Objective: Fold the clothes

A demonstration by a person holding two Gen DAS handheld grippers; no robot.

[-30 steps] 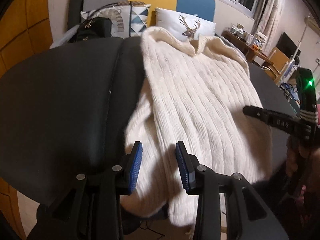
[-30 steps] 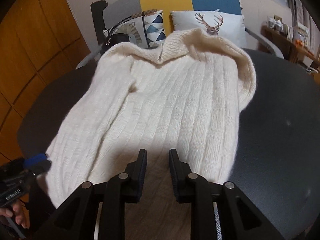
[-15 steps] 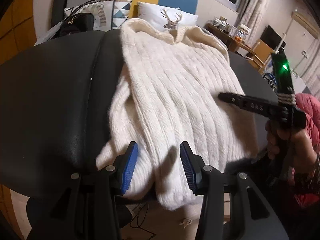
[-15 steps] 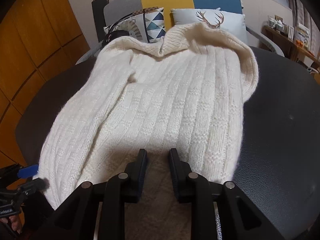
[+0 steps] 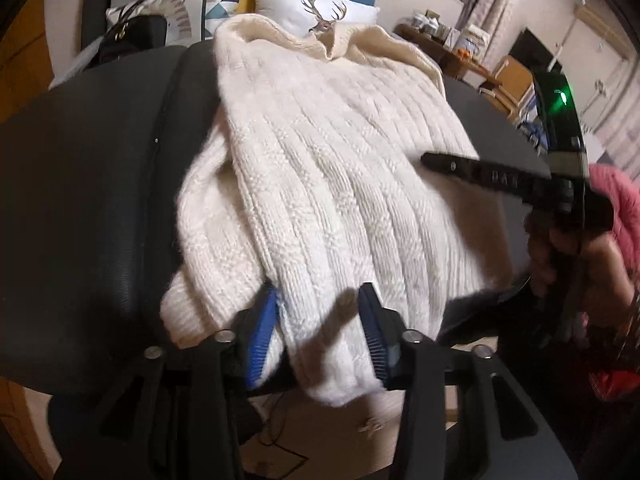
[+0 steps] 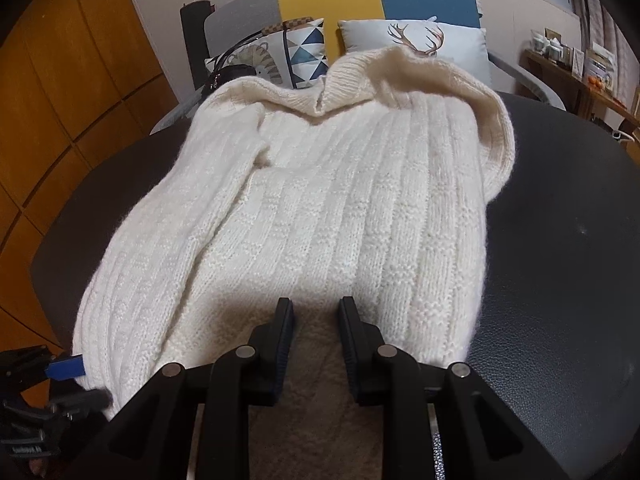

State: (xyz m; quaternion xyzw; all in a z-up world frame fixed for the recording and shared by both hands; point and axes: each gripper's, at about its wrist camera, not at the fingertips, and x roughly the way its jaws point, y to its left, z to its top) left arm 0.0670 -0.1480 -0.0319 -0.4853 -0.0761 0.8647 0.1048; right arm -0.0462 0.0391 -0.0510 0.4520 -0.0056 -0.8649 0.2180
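Between the left tool's (image 5: pixel 318 328) blue pads, a thick fold of the cream sweater's (image 5: pixel 336 184) hem is sitting; jaws have just been closing on it, pads touching the knit on both sides. Right tool (image 6: pixel 316 332), jaws narrow, is gripping the hem bunched between them. Beyond both tools the sweater is lying flat on the black bench (image 6: pixel 560 248), collar at the far end, one sleeve trailing outward of the left tool. Chunky ribbed knit is looking soft, floppy, stretchy and fairly heavy, so gripping doubled hem corners is probably safest.
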